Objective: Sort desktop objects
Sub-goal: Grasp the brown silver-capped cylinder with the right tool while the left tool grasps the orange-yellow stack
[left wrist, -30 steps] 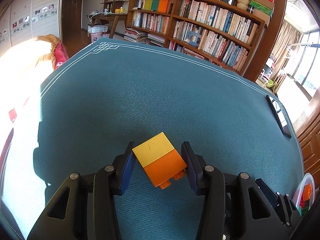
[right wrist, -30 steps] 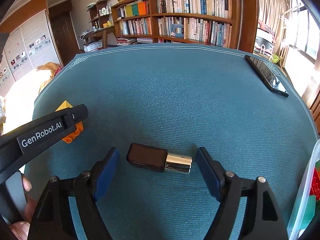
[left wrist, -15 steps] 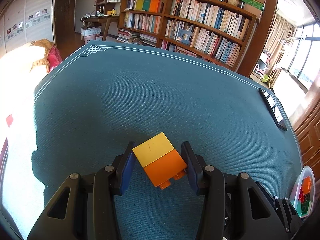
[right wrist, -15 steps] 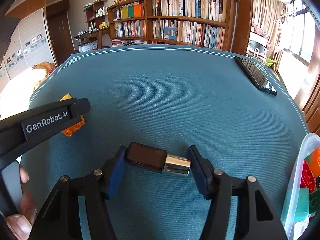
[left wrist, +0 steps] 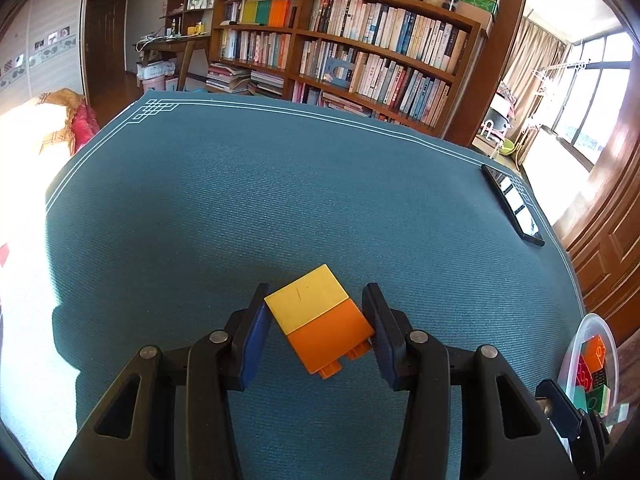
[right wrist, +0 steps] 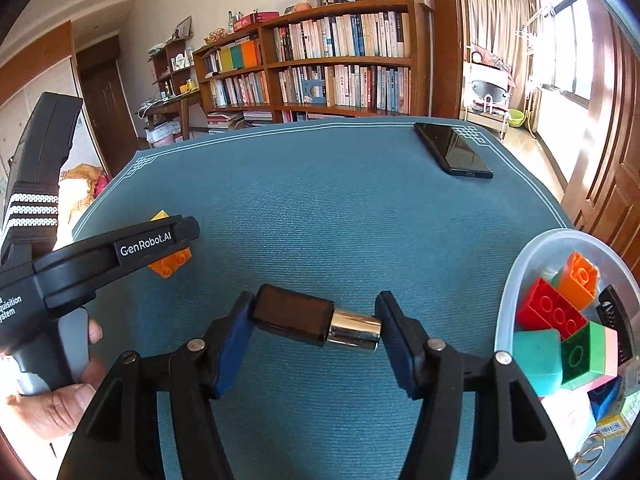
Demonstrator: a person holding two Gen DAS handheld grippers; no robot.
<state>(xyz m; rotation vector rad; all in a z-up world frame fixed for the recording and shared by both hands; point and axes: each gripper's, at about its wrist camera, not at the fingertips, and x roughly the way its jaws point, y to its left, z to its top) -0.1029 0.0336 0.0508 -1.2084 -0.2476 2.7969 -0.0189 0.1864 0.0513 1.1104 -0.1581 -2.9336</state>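
Observation:
My left gripper (left wrist: 318,320) is shut on a yellow-and-orange toy brick (left wrist: 320,318), held above the teal table mat (left wrist: 280,200). In the right wrist view my right gripper (right wrist: 316,322) is shut on a dark brown lipstick tube with a silver end (right wrist: 316,322), gripped end to end and lifted off the mat. The left gripper's black arm (right wrist: 132,246) shows at the left of that view, with the brick (right wrist: 170,262) partly hidden behind it and a hand on its handle. A clear plastic bin (right wrist: 520,264) holding several coloured bricks sits at the lower right.
A black phone (right wrist: 452,150) lies near the mat's far right corner. A wooden bookshelf (left wrist: 360,48) stands behind the table. A wooden door panel is at the right, a window beyond it.
The right gripper closed on the lipstick tube and lifted it, moving toward the bin, which has come further into view. The left gripper kept hold of its brick and shifted slightly.

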